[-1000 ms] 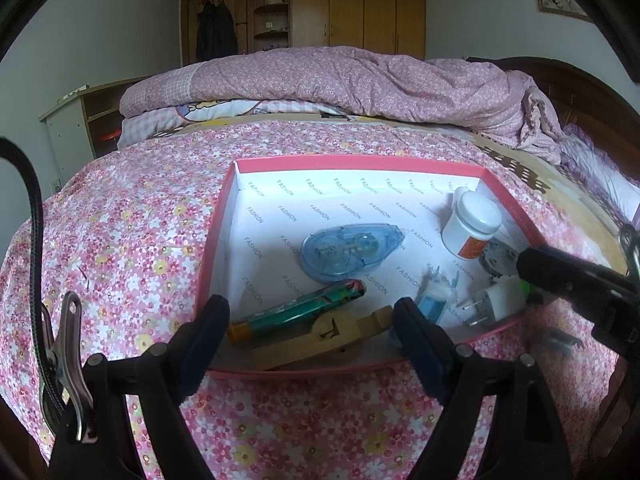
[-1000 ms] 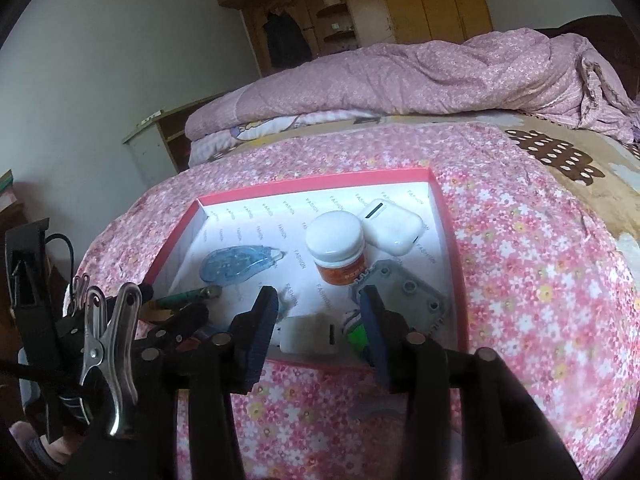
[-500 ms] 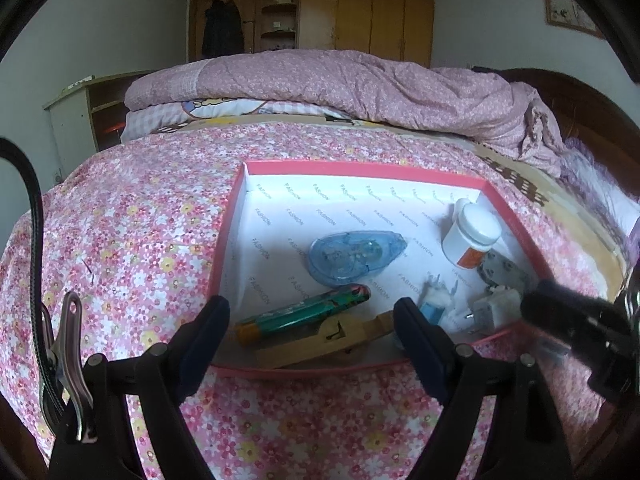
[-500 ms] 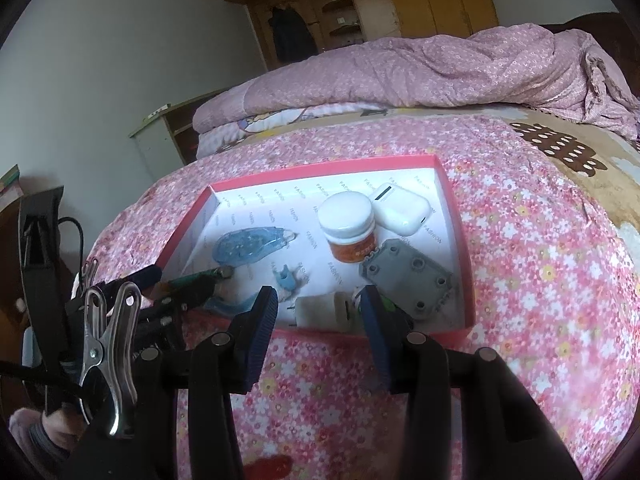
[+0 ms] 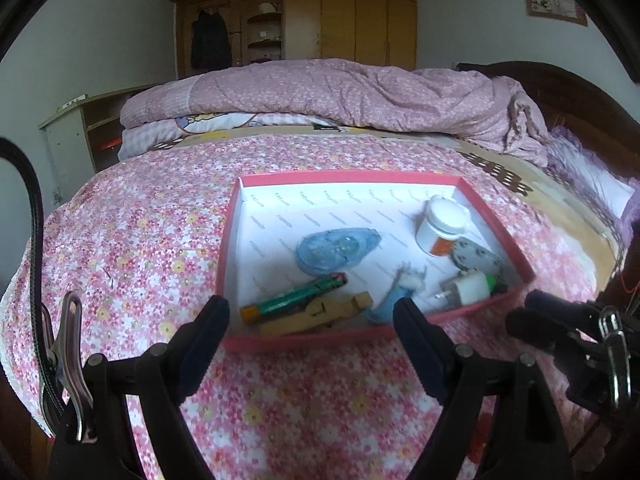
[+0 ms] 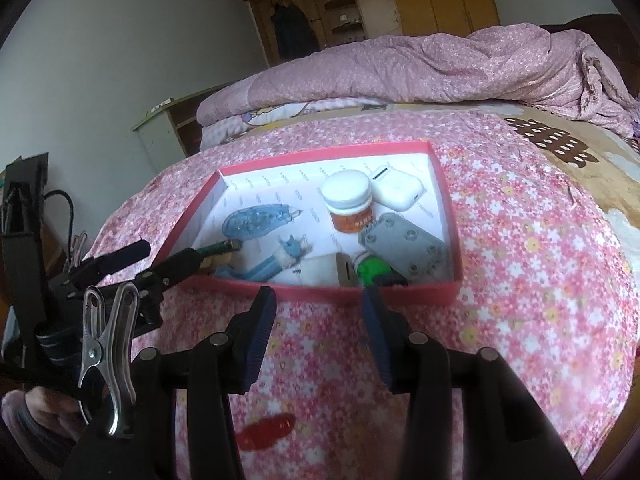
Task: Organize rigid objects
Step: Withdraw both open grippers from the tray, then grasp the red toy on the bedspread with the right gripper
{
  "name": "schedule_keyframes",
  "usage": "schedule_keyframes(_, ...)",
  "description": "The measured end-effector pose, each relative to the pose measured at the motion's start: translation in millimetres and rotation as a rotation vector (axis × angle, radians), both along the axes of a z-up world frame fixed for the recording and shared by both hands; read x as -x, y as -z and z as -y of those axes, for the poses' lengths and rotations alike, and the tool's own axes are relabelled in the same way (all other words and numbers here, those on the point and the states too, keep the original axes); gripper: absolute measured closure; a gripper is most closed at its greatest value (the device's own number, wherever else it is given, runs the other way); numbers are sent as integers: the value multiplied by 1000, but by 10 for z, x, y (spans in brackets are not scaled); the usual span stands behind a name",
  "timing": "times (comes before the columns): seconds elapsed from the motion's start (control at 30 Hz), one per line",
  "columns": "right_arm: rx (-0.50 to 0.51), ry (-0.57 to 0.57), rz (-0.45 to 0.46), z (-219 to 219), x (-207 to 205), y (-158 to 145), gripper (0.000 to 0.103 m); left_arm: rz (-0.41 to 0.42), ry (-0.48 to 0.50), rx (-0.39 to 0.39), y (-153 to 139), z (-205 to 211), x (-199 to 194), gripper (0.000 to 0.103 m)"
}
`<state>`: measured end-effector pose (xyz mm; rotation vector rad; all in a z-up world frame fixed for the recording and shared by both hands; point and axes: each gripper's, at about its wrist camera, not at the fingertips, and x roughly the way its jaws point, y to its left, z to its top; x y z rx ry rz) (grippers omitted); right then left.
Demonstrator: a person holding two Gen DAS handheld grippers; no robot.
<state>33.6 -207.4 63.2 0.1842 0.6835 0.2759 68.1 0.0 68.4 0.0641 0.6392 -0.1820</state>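
**K:** Pink-rimmed box (image 5: 498,236) now sits further out in both views than a second ago. Both grippers have backed off toward the near edge of the bed. The left gripper (image 5: 310,320) had its tips level with the box's front wall; now it's short of that wall, fingers wide, nothing between them.

**M:** Right side?

**K:** The right gripper (image 6: 318,316) was over the front wall by the white plug adapter (image 6: 320,272); now it's also clear of the wall, gap moderate, empty. So nothing's being carried. I'd read it as a drop just finished, or a reset before the next pick.

**M:** What's in the box?

**K:** Blue correction-tape dispenser (image 5: 336,248), green lighter (image 5: 296,298), wooden clip (image 5: 320,314), white jar (image 6: 348,200), earbud case (image 6: 398,188), grey plate (image 6: 404,248), adapter plus something green (image 6: 376,270) beside it. Packed along the front and right; the back-left floor is bare.

**M:** Anything left outside?

**K:** One red object (image 6: 266,430) on the floral bedspread (image 5: 132,240), just under the right gripper. Blurred, can't tell what it is. Probably next.

**M:** Clearance?

**K:** Open bedspread all round. Front wall is the one edge to lift over. The left gripper sits close on the right one's left side, so I'd keep the two apart going in.
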Motion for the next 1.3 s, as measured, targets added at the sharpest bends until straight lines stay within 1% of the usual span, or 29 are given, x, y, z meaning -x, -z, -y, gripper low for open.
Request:
schedule_keyframes(0.1, 5, 9, -8, 45, 80, 22, 57, -13, 26, 12, -6, 28, 83, 16)
schedule_keyframes(0.23, 11, 18, -25, 116, 189, 81, 57, -53, 69, 50, 35, 66, 160, 16)
schedule_keyframes(0.37, 23, 36, -41, 198, 274, 148, 57, -101, 88, 74, 117, 93, 218, 16)
schedule_keyframes(0.57, 7, 40, -70, 262, 402, 218, 57, -109, 98, 49, 164, 129, 300, 16)
schedule_keyframes(0.83, 52, -91, -89, -64, 513, 303, 57, -122, 56, 23, 247, 4, 337, 16)
schedule_keyframes(0.97, 102, -150, -100, -251, 527, 344, 57, -123, 42, 22, 272, -60, 365, 16)
schedule_keyframes(1.03, 135, -180, -100, -344, 533, 361, 54, -129, 35, 23, 295, -87, 357, 16)
schedule_keyframes(1.07, 148, -185, -97, -378, 538, 370, 48, -134, 31, 25, 311, -102, 353, 16)
schedule_keyframes(1.1, 161, -187, -92, -404, 538, 374, 47, -138, 29, 28, 324, -112, 345, 16)
schedule_keyframes(1.17, 183, -185, -90, -442, 520, 391, 47, -146, 25, 32, 346, -125, 336, 16)
schedule_keyframes(1.3, 192, -175, -111, -441, 463, 431, 47, -150, 25, 37, 366, -135, 329, 16)
